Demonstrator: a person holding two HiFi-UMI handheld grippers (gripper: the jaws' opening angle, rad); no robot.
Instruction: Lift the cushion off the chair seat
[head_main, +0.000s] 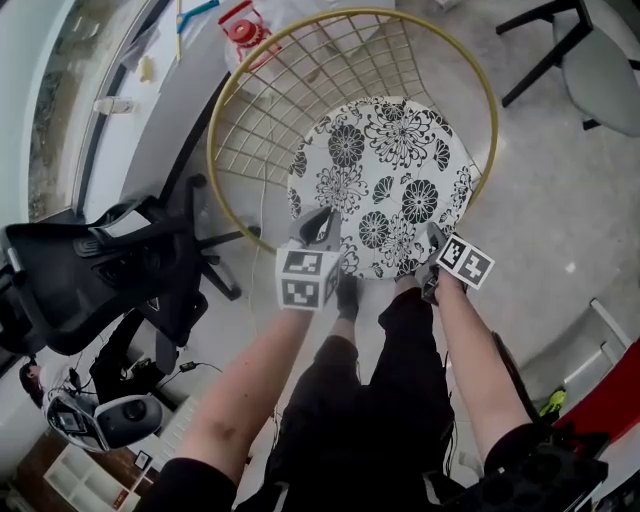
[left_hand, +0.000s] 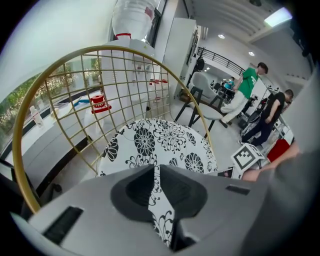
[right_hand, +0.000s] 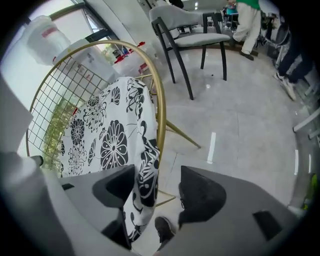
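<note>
Resting on the seat of the gold wire chair (head_main: 270, 120), the black-and-white floral cushion (head_main: 385, 180) lies flat, with its near edge drooping over the front rim toward the person's legs. The left tool (left_hand: 157, 187) has its jaws drawn narrow on that edge, with a fold of the printed fabric pinched between them. The right tool (right_hand: 157, 195) stands wide: the hanging edge lies against one jaw, but there is a clear gap to the other, so this side has no grip yet. The main risk, as I judge it, is lifting unevenly. If the left side rises before the right closes, the cushion would hang from one corner, swing and perhaps slide out of a shallow pinch on thin fabric. The gold rim (right_hand: 159, 100) runs just behind the fabric at the right tool, so jaws closing there could catch the metal along with the cloth and tug the light chair instead of freeing the cushion. Whether ties fasten the cushion to the wire I cannot tell — if they do, a sharp pull would drag the chair across the pale floor (right_hand: 240, 110) toward the black office chair (head_main: 100, 270) nearby.
</note>
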